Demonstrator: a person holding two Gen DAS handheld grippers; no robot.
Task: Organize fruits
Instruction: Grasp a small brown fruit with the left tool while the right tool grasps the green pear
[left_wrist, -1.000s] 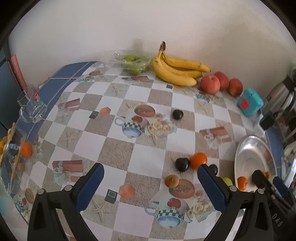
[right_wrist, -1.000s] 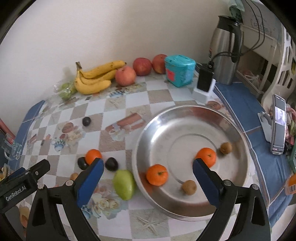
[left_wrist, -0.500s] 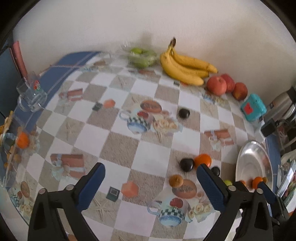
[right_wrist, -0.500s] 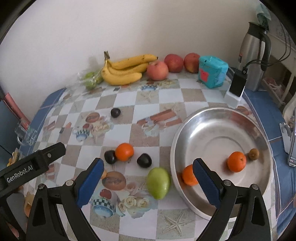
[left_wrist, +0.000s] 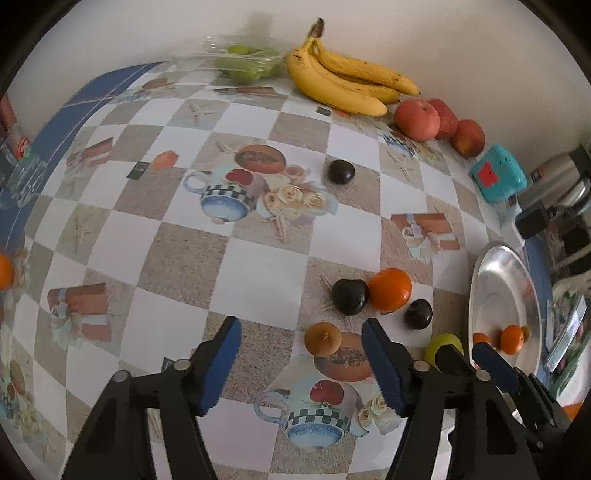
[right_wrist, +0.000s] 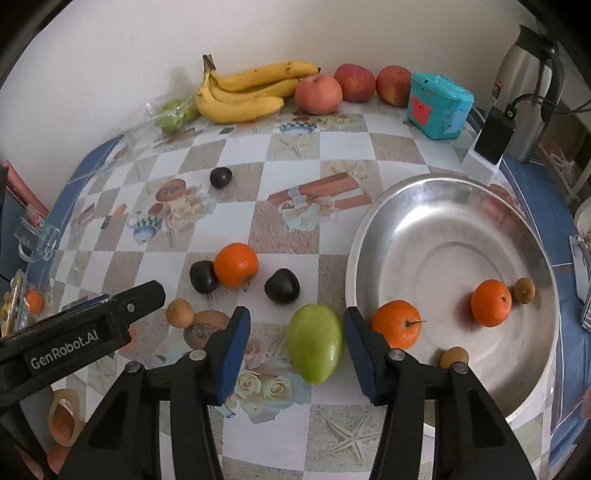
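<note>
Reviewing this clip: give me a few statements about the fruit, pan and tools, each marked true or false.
1. Two oranges lie in the steel pan. True.
2. The right tool is shut on the green mango. False: it is open, the mango lying between its fingers.
3. An orange on the table touches a dark plum. True.
4. The left tool holds a banana. False: it is open and empty; the bananas lie by the wall.

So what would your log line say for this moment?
left gripper: open, near brown fruit | right gripper: open, straddling green mango | tray: four fruits
</note>
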